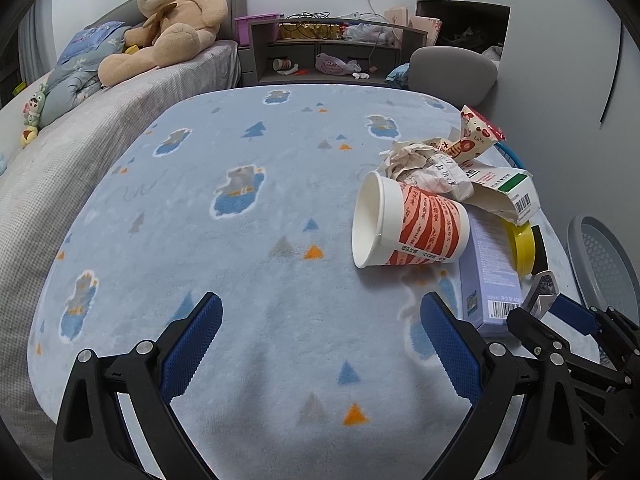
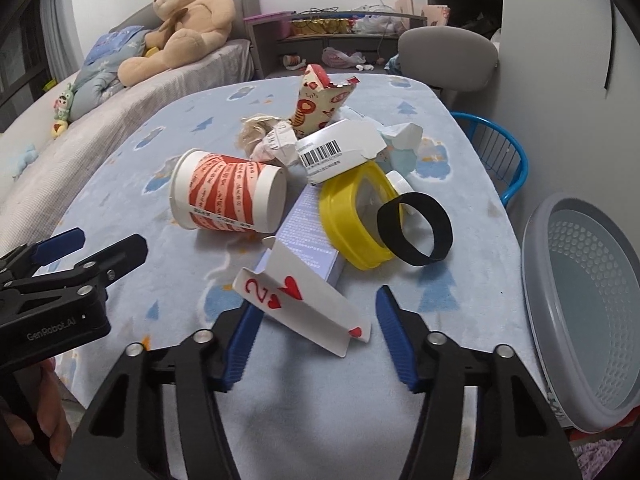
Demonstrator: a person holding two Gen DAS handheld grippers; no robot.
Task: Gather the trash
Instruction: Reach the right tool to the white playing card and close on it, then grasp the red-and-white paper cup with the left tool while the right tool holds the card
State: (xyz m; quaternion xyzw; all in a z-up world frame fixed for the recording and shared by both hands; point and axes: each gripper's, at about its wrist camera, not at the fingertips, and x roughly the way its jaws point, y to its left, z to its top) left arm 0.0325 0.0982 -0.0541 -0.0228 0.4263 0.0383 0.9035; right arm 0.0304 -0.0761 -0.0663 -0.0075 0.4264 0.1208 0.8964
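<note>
Trash lies heaped on the blue patterned table cover (image 1: 240, 240): a red-and-white paper cup (image 1: 416, 228) (image 2: 228, 196) on its side, crumpled paper (image 2: 260, 136), a torn wrapper (image 2: 316, 100), a barcoded white box (image 2: 336, 152), a lilac box (image 2: 304, 236), a yellow ring (image 2: 344, 216) and a black band (image 2: 416, 232). My right gripper (image 2: 316, 304) (image 1: 536, 304) is shut on a two-of-hearts playing card (image 2: 300, 300), which buckles between the blue pads. My left gripper (image 1: 320, 300) (image 2: 112, 238) hangs open over bare cover, left of the cup, with nothing between its fingers.
A grey perforated basket (image 2: 592, 320) (image 1: 604, 260) stands off the table's right edge, with a blue wire basket (image 2: 496, 148) behind it. A grey chair (image 2: 448, 56) sits at the far end. A bed with a teddy bear (image 1: 176, 20) runs along the left.
</note>
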